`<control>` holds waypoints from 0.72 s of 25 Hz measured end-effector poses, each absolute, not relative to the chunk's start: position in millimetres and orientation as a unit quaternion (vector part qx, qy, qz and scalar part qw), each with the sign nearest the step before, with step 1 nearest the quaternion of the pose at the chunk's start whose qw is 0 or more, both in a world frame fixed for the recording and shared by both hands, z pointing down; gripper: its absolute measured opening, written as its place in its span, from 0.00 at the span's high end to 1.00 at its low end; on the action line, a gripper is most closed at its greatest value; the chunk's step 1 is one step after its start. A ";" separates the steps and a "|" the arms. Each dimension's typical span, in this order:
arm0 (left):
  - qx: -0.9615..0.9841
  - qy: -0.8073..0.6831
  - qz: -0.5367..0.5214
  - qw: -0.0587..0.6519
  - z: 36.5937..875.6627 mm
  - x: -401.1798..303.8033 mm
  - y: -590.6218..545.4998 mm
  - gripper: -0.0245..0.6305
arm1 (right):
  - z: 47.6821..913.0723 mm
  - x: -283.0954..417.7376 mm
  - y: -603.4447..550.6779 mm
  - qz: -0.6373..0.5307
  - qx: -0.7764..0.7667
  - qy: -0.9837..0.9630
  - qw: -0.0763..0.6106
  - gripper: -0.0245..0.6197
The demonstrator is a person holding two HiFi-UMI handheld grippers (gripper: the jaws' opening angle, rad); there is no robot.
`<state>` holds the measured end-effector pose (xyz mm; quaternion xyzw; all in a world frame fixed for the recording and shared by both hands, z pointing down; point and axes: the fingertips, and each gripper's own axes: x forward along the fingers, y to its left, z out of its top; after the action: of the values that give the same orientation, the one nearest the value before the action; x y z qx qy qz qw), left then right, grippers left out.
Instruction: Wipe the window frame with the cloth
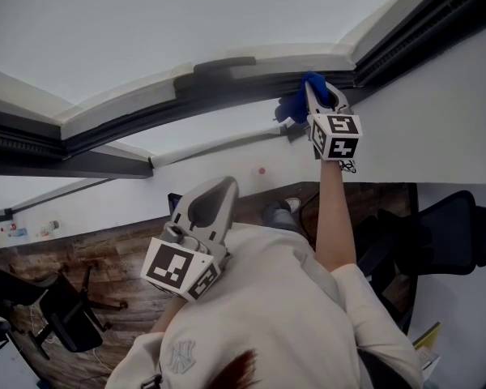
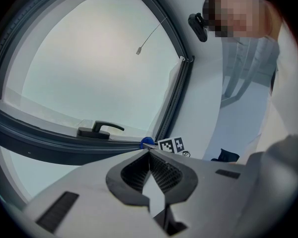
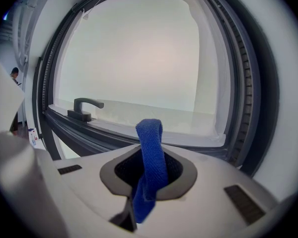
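Window frame (image 1: 227, 86) corner edge, blue cloth (image 1: 292, 108) in right claw (image 1: 314, 86)

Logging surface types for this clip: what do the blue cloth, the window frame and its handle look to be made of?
Cloth: soft textile, possibly microfibre; a fine woven texture shows and it bends limply.
Window frame: dark grey and matte, likely coated metal or plastic; smooth profiles with a ribbed strip.
Handle: dark with a satin look, painted metal or plastic; the look leaves it open.

Rough woven cloth (image 3: 150, 152); window frame (image 3: 248, 83) perhaps matt metal.
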<state>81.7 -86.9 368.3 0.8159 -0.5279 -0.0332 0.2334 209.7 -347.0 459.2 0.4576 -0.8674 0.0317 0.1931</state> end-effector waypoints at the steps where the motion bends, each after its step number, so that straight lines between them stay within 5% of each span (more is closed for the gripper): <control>1: 0.816 -0.528 -0.033 0.234 368.2 81.9 -87.0 0.95 | 459.1 212.2 -348.2 0.032 0.460 -0.866 0.193 0.88; 18: 0.811 -0.534 -0.031 0.235 370.4 86.3 -93.4 0.95 | 459.8 241.5 -363.2 0.041 0.484 -0.854 0.187 0.88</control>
<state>86.3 -93.4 370.4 0.8113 -0.5345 -0.0314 0.2349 241.5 -363.2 459.8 0.4841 -0.8539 0.0405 0.1868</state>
